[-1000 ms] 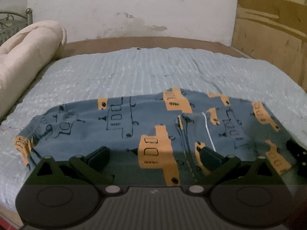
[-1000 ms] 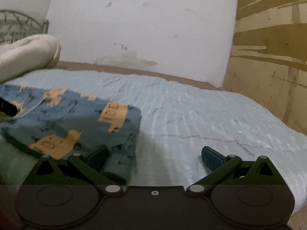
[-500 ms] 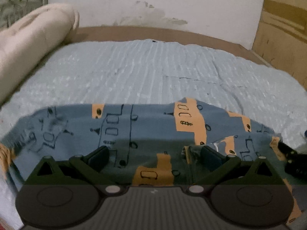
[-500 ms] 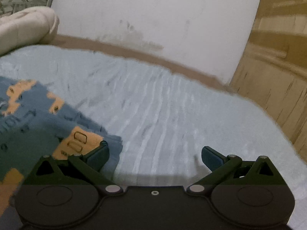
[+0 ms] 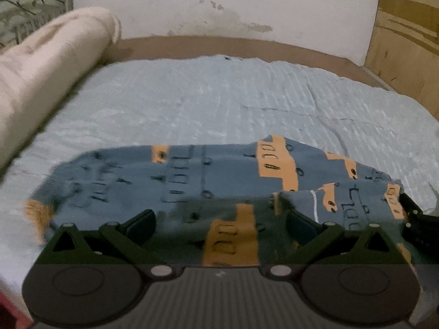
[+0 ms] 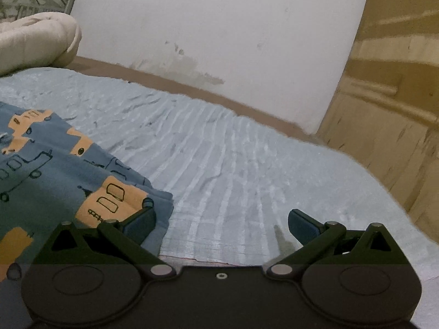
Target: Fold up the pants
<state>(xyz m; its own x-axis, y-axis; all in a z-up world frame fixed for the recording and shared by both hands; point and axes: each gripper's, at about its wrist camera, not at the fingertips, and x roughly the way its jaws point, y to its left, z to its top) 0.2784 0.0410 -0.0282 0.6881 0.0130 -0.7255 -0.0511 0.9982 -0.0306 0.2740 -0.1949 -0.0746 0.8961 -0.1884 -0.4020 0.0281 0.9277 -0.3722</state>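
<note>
Blue pants (image 5: 219, 175) with orange vehicle prints lie flat across the near part of a pale blue bedspread (image 5: 208, 104). My left gripper (image 5: 221, 223) hovers open over their near middle, fingers wide apart with nothing between them. At the right edge of the left wrist view the other gripper's dark tip (image 5: 417, 219) rests at the pants' right end. In the right wrist view the pants (image 6: 55, 170) fill the lower left, and my right gripper (image 6: 222, 223) is open, its left finger (image 6: 140, 220) over the pants' corner and its right finger over bare bedspread (image 6: 247, 164).
A rolled cream blanket (image 5: 46, 63) lies along the bed's left side, before a metal headboard (image 5: 24, 13). A brown bed frame (image 5: 219, 45) meets a stained white wall (image 5: 219, 2). Wooden panelling (image 6: 389, 104) stands at the right. The bed's near edge sits just below the grippers.
Both grippers have moved lower and closer to the pants, staying open. The right gripper swung right, so less of the pants shows in its view.
</note>
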